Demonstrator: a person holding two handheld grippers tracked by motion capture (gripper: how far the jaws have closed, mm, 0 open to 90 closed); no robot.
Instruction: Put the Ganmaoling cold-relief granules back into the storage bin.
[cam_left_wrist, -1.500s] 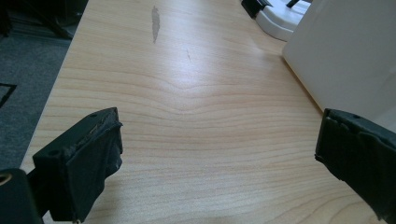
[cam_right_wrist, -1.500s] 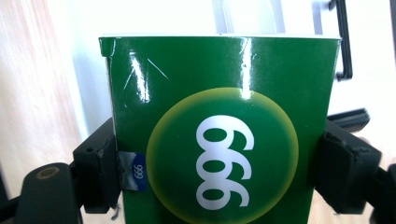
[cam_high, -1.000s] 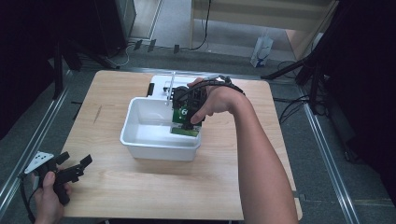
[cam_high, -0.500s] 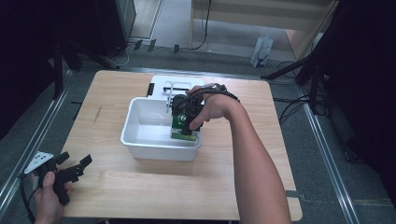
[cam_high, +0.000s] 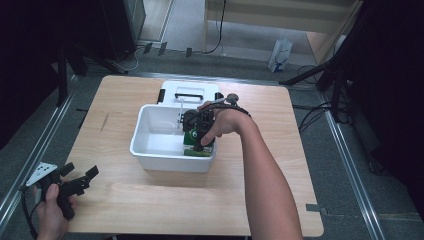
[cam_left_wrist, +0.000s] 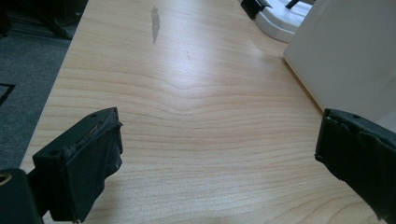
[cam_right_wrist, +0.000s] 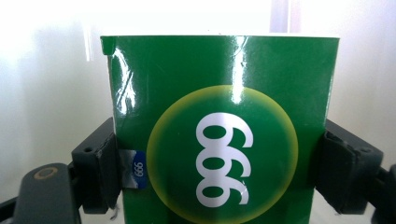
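Inside white bin (cam_high: 150, 150) | green box (cam_right_wrist: 219, 130) clamped btwn R tongs (cam_right_wrist: 219, 186)

left hand-held gripper (cam_left_wrist: 219, 158) jaws wide apart over wooden table (cam_left_wrist: 187, 102); white bin (cam_left_wrist: 345, 51) at right.

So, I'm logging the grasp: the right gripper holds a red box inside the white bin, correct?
Not quite: the box is green, not red, as the right gripper view shows. The right gripper does hold it inside the white bin.

- The hand (cam_high: 220, 122) is hiding most of the right gripper (cam_high: 197, 145).
- The lower edge is cutting off the green box (cam_right_wrist: 219, 130) at 6 o'clock.
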